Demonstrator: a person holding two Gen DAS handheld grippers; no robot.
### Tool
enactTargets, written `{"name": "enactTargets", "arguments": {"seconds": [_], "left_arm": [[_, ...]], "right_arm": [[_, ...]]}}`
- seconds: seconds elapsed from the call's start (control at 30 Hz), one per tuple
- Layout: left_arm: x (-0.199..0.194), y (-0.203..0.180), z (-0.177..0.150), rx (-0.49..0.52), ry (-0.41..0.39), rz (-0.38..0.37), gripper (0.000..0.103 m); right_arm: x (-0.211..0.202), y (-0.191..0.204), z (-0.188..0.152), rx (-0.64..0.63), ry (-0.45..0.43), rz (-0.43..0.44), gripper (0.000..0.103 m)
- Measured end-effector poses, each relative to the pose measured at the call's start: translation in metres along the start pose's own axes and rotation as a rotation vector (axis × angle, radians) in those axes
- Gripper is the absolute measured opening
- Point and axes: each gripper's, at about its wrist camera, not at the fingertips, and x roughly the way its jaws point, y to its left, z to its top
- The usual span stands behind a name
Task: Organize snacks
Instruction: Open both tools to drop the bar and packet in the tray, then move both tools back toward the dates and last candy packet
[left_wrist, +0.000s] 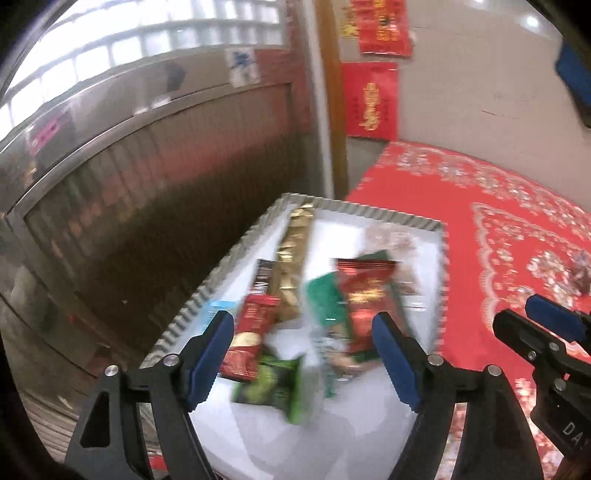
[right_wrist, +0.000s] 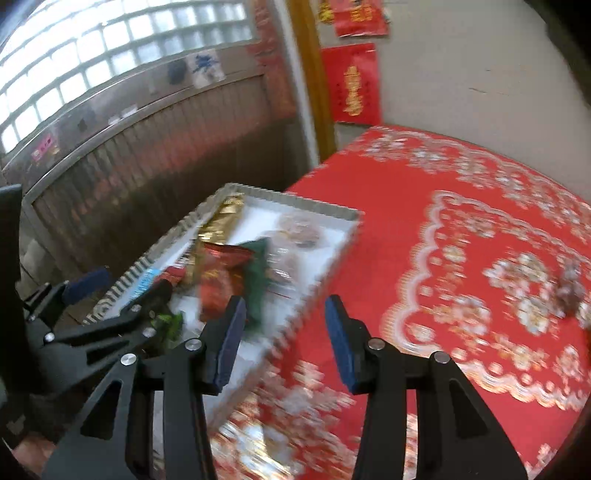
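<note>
My left gripper (left_wrist: 306, 354) hangs spread and empty over the white tray (left_wrist: 441, 258), while my right gripper (right_wrist: 284, 343) is also spread and empty over the red tablecloth (right_wrist: 461, 177), just off the tray's right edge. The snack packets lie heaped in the tray directly ahead of the left tongs, which are nearer. The red packet (left_wrist: 365, 299) and gold packet (left_wrist: 291, 266) run lengthwise away from me; open cloth lies to the right, and the ridged rim hems the left.

Daylight glares through the glass-block window (right_wrist: 110, 44) up and left of both grippers. Both views are motion-blurred, especially the snacks and tablecloth (right_wrist: 461, 240). Fisheye edges bend and darken.
</note>
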Motion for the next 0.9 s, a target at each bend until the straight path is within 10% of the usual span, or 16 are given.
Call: {"name": "enactTargets", "arguments": {"seconds": [0.9], "left_arm": [[-0.022, -0.253, 0.011, 0.285, 0.059, -0.346, 0.082]], "right_arm": [[-0.133, -0.242, -0.075, 0.331, -0.042, -0.383, 0.050]]}}
